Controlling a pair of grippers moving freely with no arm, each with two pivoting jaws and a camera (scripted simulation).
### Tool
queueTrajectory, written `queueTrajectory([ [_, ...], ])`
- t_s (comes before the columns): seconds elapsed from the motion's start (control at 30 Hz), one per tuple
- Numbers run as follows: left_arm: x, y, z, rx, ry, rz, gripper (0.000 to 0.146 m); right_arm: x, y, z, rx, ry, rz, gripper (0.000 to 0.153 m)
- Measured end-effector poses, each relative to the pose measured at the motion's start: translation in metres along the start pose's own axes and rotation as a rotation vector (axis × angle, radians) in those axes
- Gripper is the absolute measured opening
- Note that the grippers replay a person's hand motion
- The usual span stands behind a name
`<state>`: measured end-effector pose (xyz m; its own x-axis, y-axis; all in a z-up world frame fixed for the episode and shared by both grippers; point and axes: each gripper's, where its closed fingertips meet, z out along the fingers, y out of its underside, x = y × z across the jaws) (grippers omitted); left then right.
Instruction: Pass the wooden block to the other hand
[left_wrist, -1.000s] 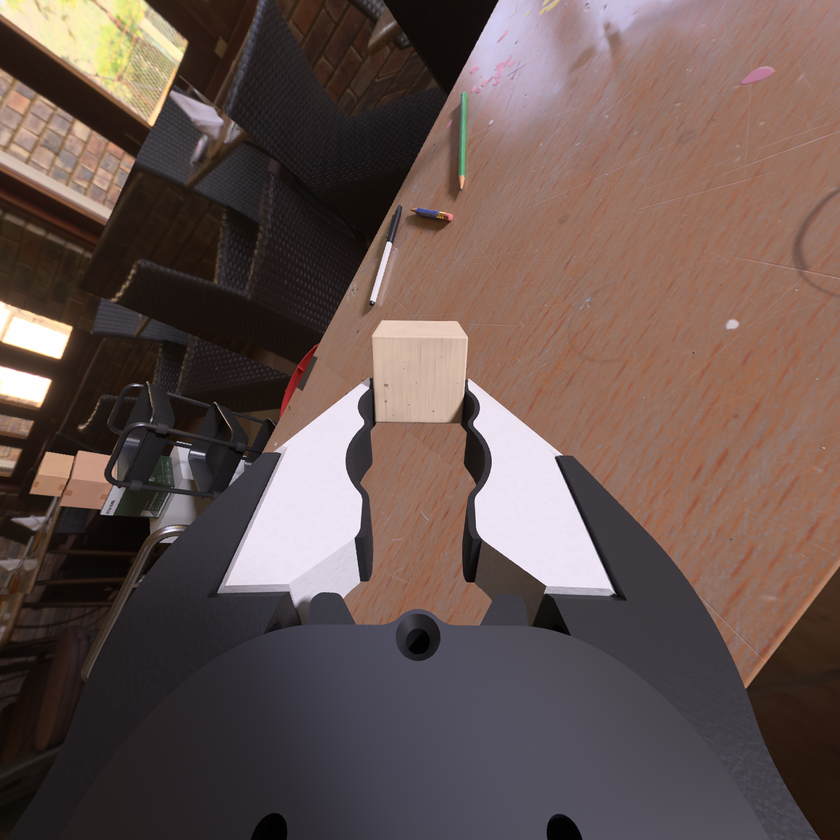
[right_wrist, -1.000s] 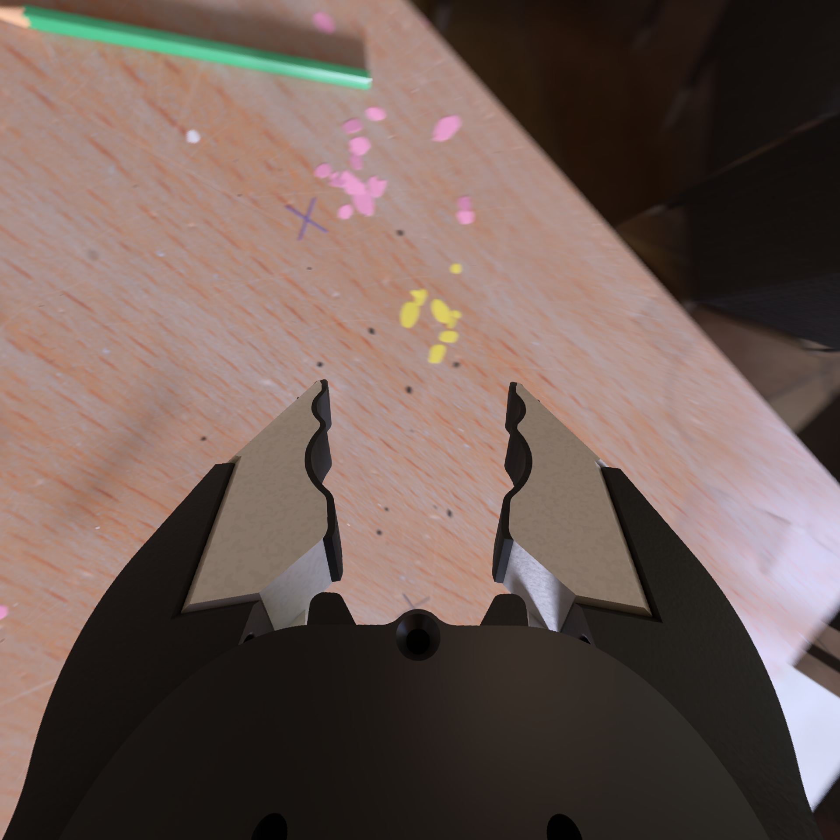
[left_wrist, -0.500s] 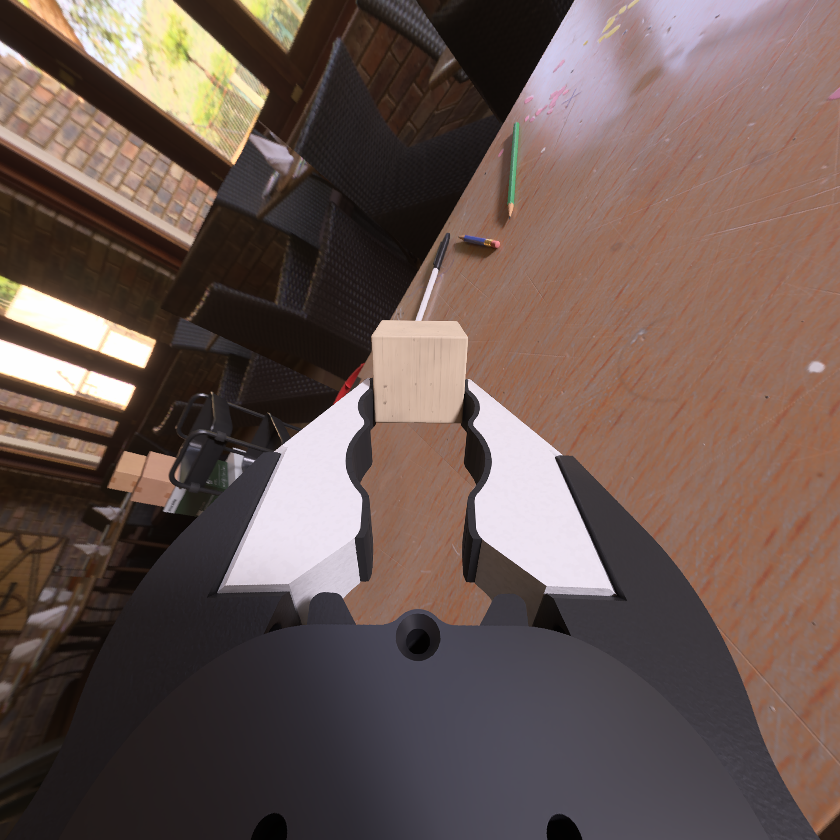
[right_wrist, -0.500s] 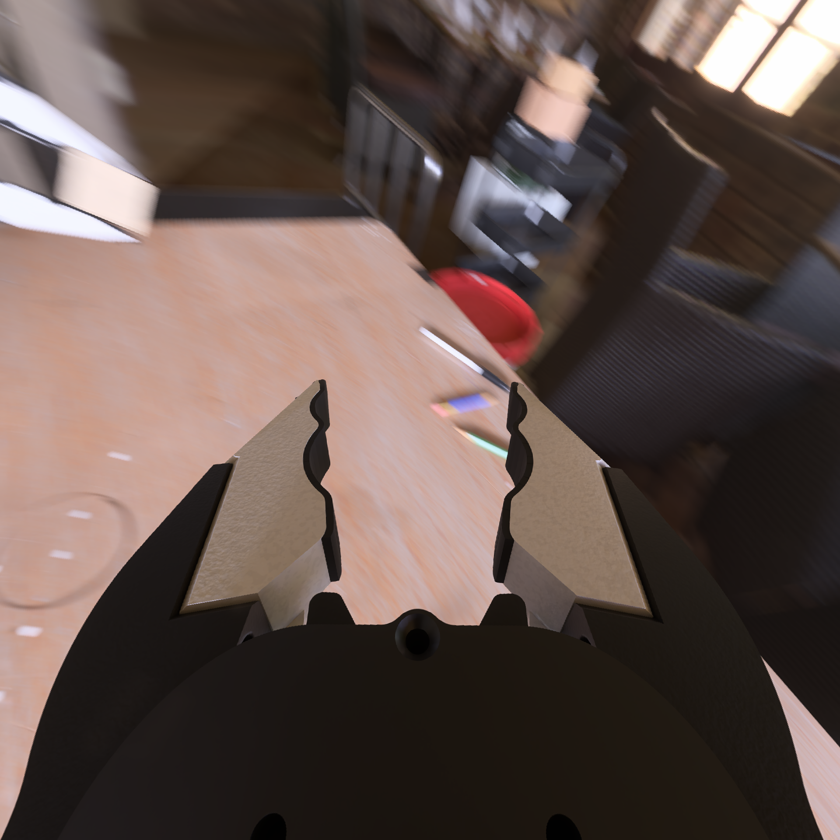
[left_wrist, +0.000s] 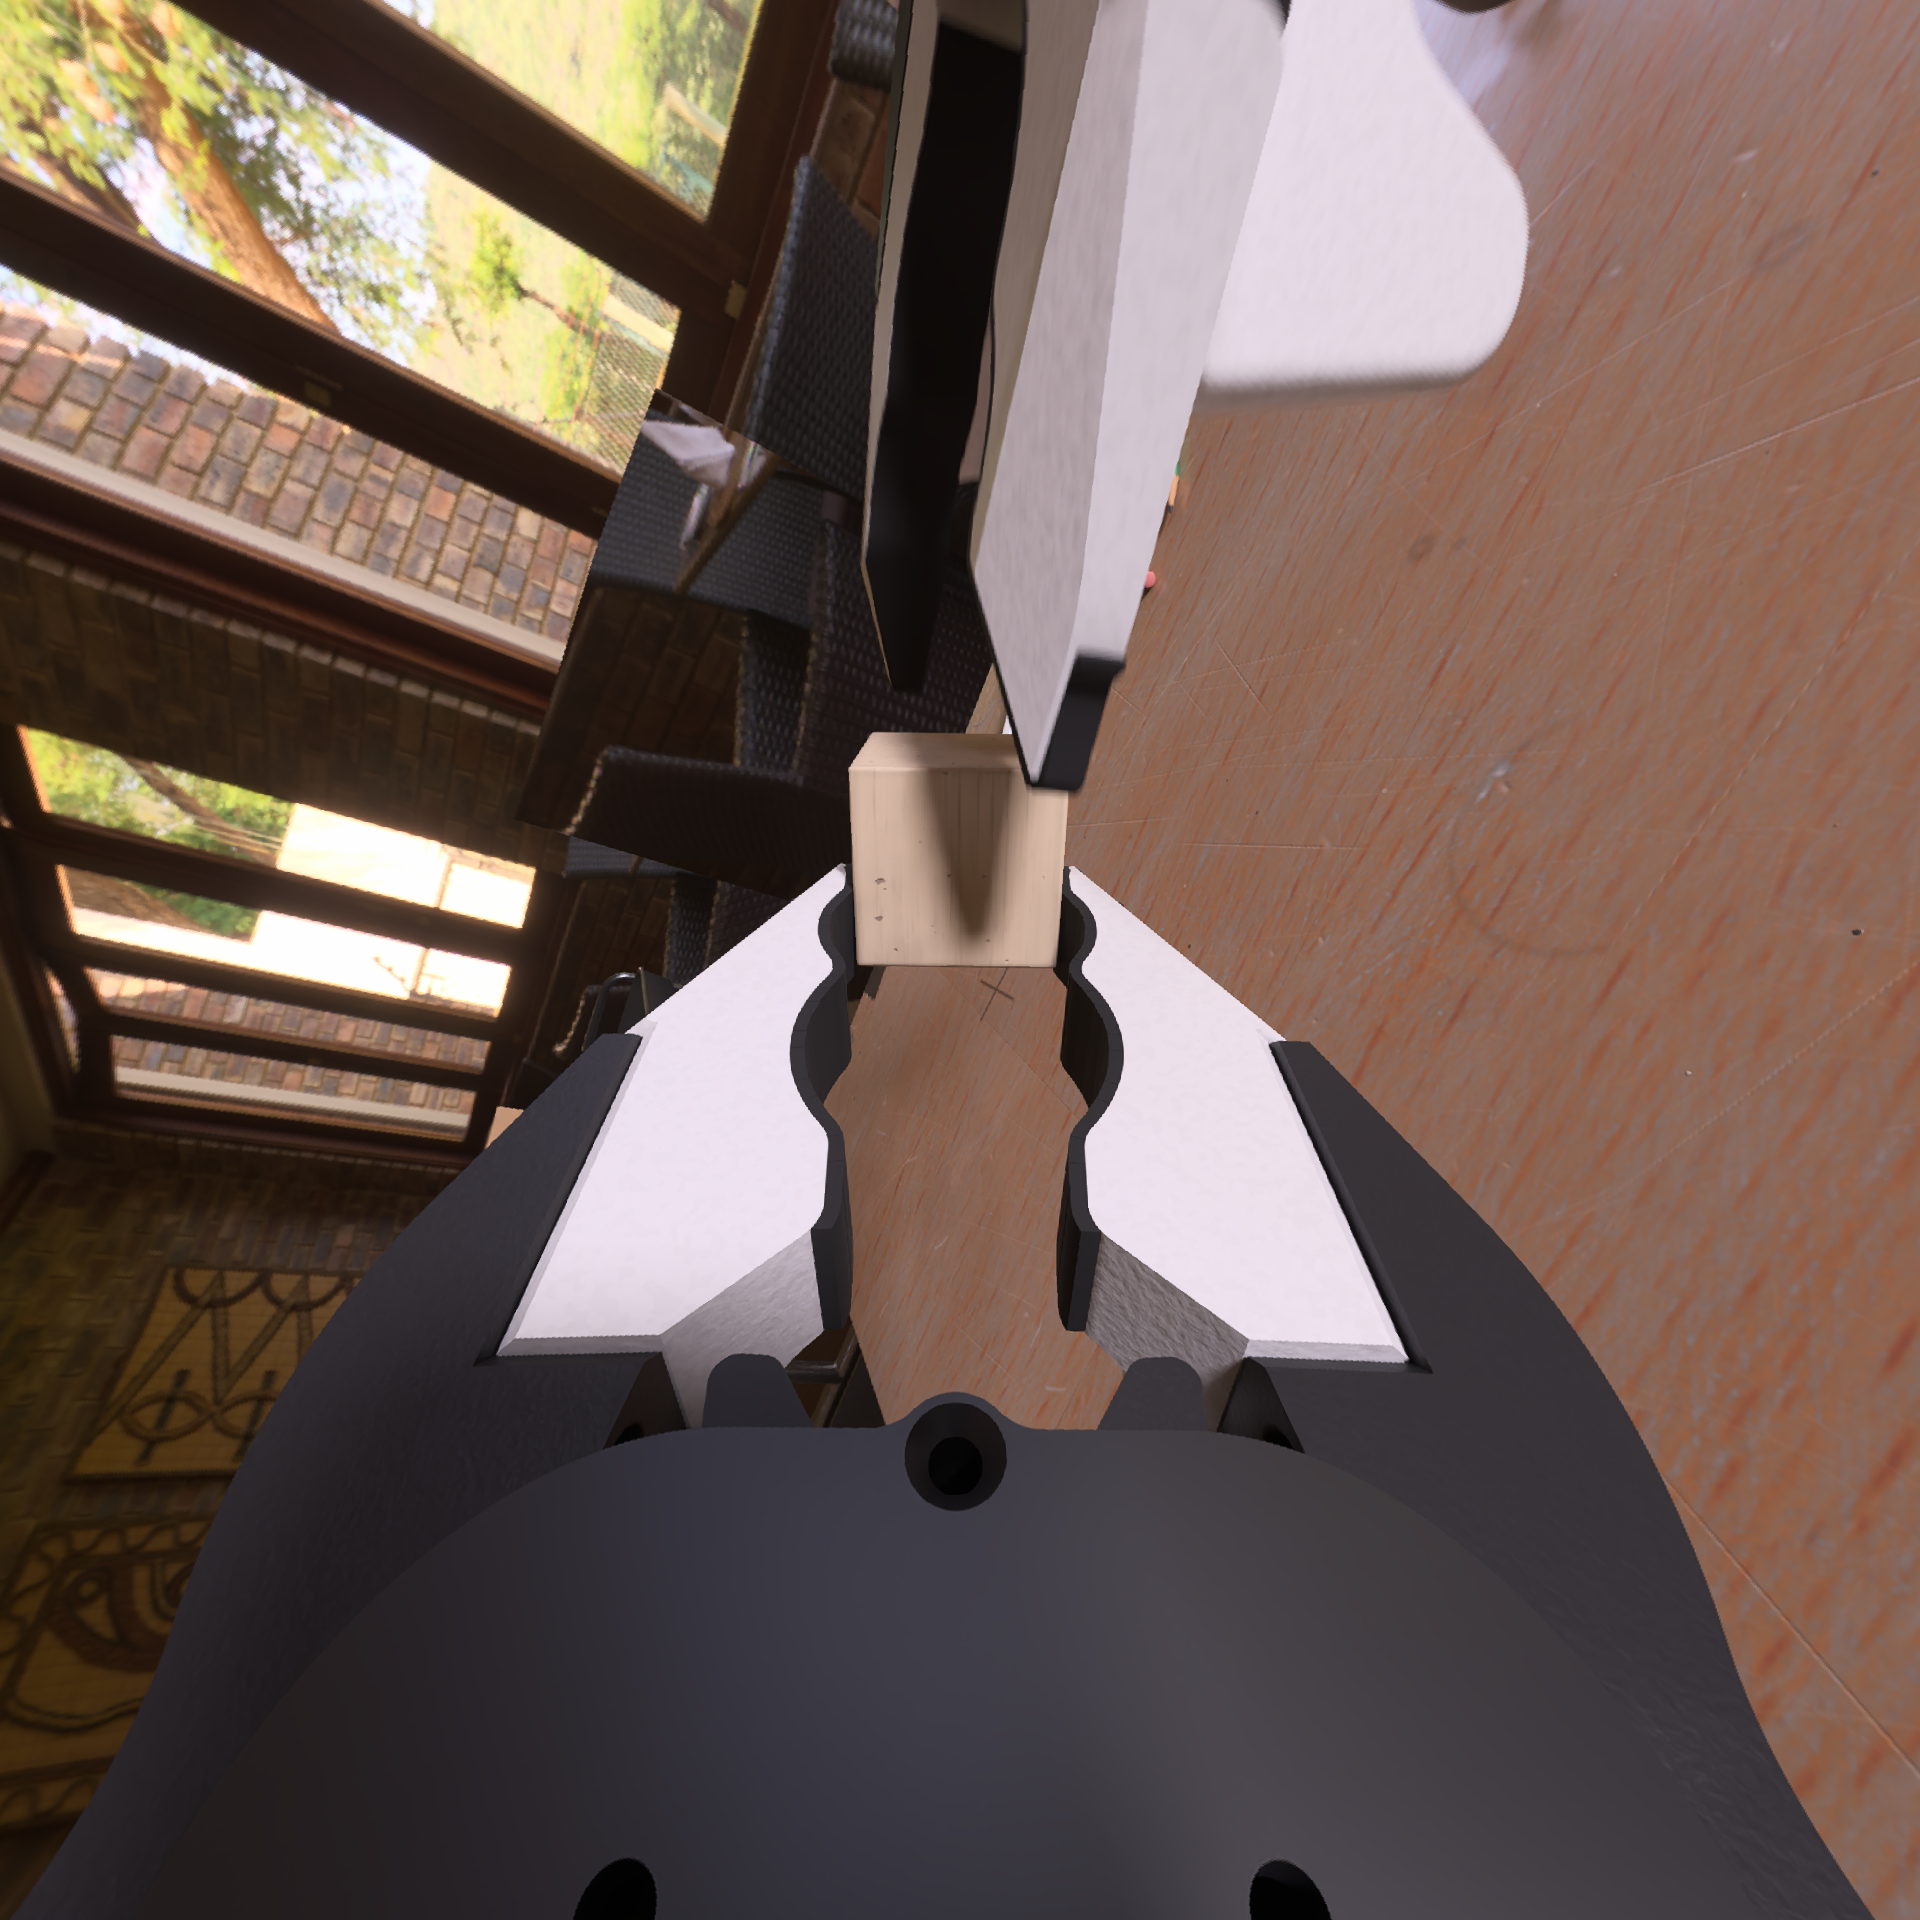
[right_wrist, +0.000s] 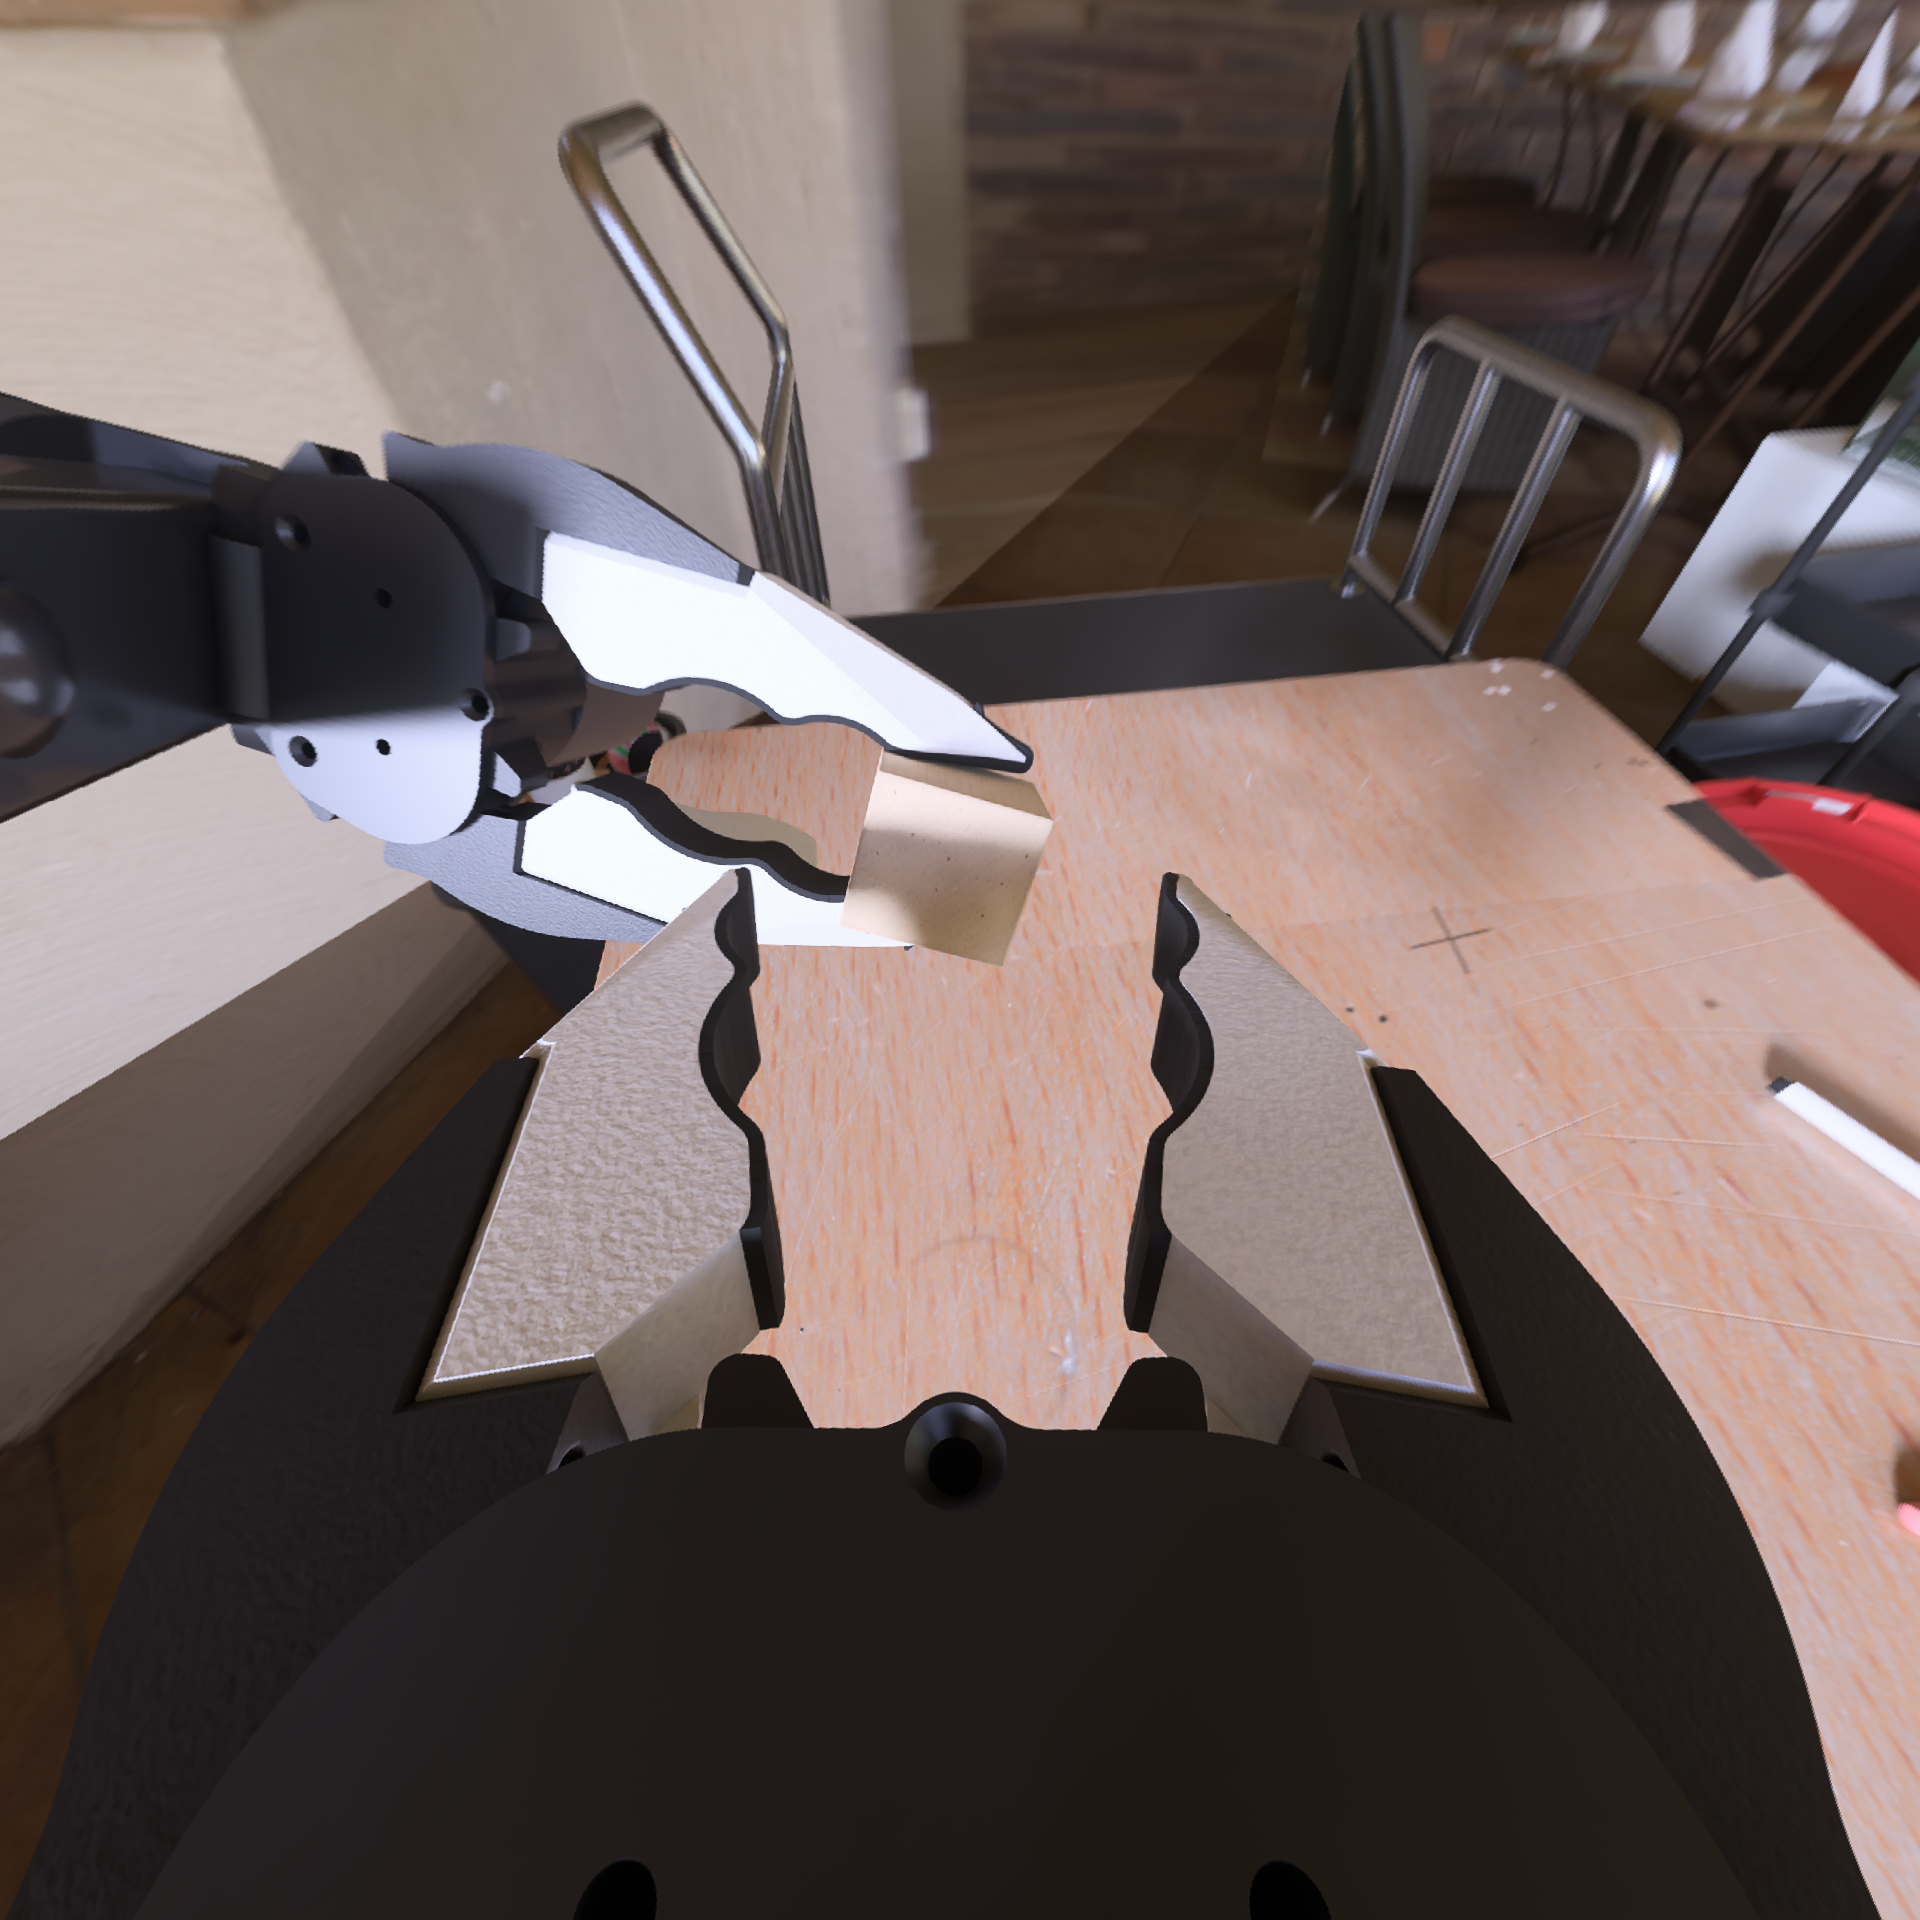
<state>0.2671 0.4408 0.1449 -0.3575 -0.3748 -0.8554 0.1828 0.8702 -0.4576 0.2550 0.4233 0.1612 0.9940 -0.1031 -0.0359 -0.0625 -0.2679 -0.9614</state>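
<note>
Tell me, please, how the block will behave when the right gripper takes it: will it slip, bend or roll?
The block is probably stiff: its edges stay straight in the left gripper. Flat faces suggest it will not roll. Its smooth wood might slip, since only the fingertips hold it. The right gripper is open.

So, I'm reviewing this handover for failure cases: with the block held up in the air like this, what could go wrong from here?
1. The left gripper pinches the wooden block only at its fingertips; a nudge from the right gripper could twist it loose.
2. The right gripper is open, and the block sits ahead and left of its gap, so closing now may miss or catch a corner.
3. The block hangs above the table; an early release drops it.
</note>
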Motion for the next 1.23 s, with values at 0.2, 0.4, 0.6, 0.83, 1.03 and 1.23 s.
queueTrajectory([
  [0.2, 0.011, 0.002, 0.004, -0.006, 0.03, 0.024, 0.037, -0.002, 0.02, 0.021, -0.104, -0.045, 0.016, 0.061],
  [0.4, 0.014, 0.002, 0.005, 0.003, 0.049, -0.023, 0.037, -0.002, 0.021, 0.022, -0.09, -0.036, -0.008, 0.046],
  [0.6, -0.001, 0.011, 0.001, 0.047, 0.02, -0.13, 0.073, 0.003, 0.006, -0.001, -0.019, -0.052, 0.032, 0.045],
  [0.83, -0.01, 0.009, 0.001, 0.049, -0.13, 0.06, 0.077, 0.0, -0.002, -0.004, -0.011, -0.009, -0.004, 0.045],
  [1.03, -0.008, 0.013, 0.006, 0.011, -0.147, 0.132, 0.075, -0.002, -0.01, -0.001, 0.009, 0.015, -0.036, 0.045],
  [1.23, -0.017, 0.016, 0.006, 0.008, -0.194, 0.107, 0.065, -0.004, -0.02, -0.001, 0.087, 0.027, -0.032, 0.045],
])
